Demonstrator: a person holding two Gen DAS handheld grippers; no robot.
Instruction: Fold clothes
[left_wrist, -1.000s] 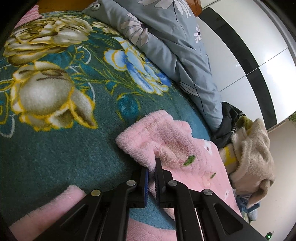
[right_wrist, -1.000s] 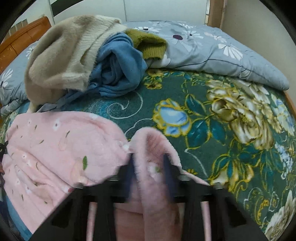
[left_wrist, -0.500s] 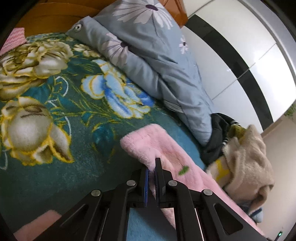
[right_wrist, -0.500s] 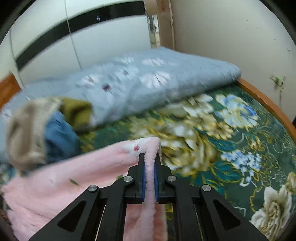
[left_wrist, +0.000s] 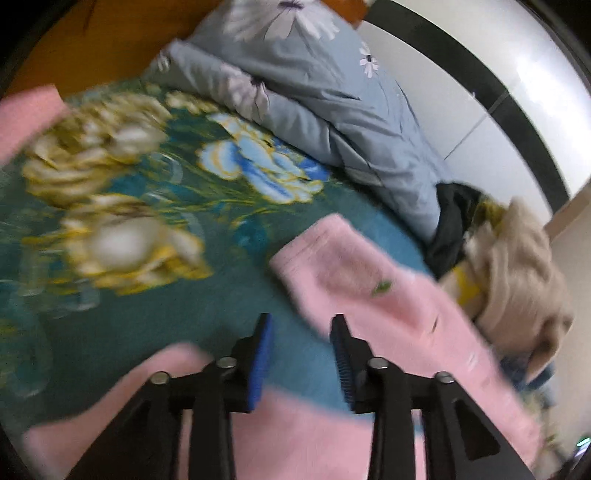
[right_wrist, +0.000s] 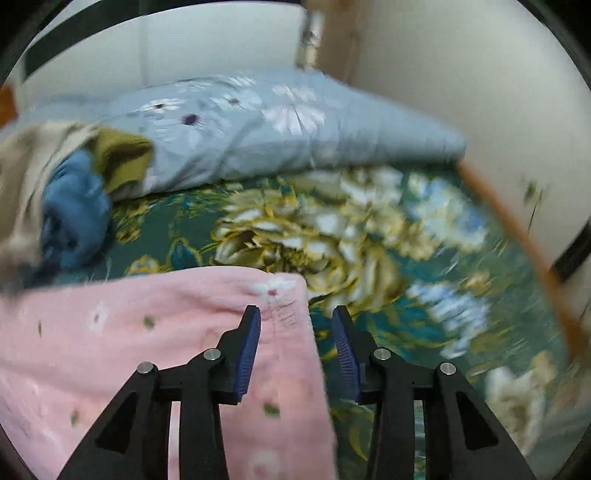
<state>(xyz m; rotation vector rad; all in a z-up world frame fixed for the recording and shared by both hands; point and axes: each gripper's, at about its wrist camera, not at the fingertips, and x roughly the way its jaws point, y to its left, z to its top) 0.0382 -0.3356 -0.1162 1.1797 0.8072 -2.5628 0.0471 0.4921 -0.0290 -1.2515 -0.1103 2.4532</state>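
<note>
A fluffy pink garment with small flowers and green leaves lies on the teal floral bedspread. In the left wrist view my left gripper hangs above the bedspread, its jaws opening, with only bedspread between them; the pink fabric lies just right of its right pad. In the right wrist view my right gripper is opening too. A corner of the pink garment sits loose between its blue pads, and neither pad presses on it.
A grey-blue flowered quilt is bunched along the far side of the bed. A pile of clothes, beige, blue and olive, lies at one end. The wooden bed frame and white walls border the bed.
Both grippers were shut on pink fabric and have opened, letting it go. Both have lifted. The garment now lies flatter on the bedspread.
</note>
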